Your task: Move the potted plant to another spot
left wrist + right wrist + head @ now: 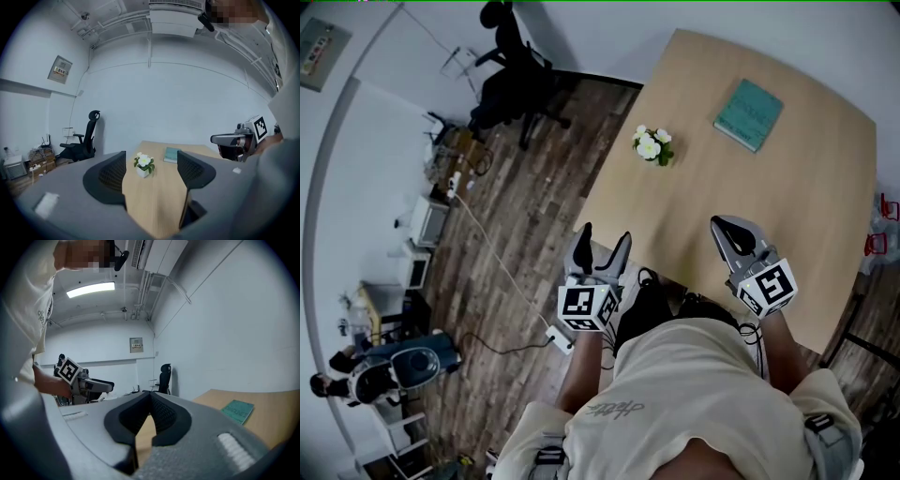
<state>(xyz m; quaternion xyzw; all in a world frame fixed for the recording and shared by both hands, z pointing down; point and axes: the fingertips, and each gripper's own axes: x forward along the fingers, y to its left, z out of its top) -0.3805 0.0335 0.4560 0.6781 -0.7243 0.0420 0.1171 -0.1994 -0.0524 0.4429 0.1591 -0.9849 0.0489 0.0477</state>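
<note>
Below your head camera, you are standing at the near edge of a light wooden table [750, 206], holding a gripper in each hand. Your left gripper [604, 244] is hovering at the table's near left corner, its jaws spread wide with nothing between them. Your right gripper [727, 228] is reaching over the near edge, its jaws pressed together and empty. The potted plant [652, 145], white flowers in a small white pot, is standing upright near the table's left edge, well apart from both grippers. A teal book [749, 114] is lying flat to the right of it, toward the far side. A black office chair [511, 89] is sitting on the wood-plank floor [516, 234] beyond the table's left edge.

Along your left gripper [152, 161], the jaws are standing wide apart over bare table [154, 206]. The potted plant [143, 164] is showing in the gap between them, but it is standing well down the table and nothing is touching it. The book [172, 154] is lying beyond it, a little to the right. Your right gripper [232, 139] is showing at the right side, and the office chair [84, 140] is sitting off to the left by the wall.

Along your right gripper [150, 399], the jaws are meeting at their tips and pinching nothing, with a sliver of table [144, 430] showing beneath them. The book [239, 411] is lying on the table at the right. Your left gripper [91, 385] is showing at the left, and the office chair [164, 378] is standing in the far corner.
</note>
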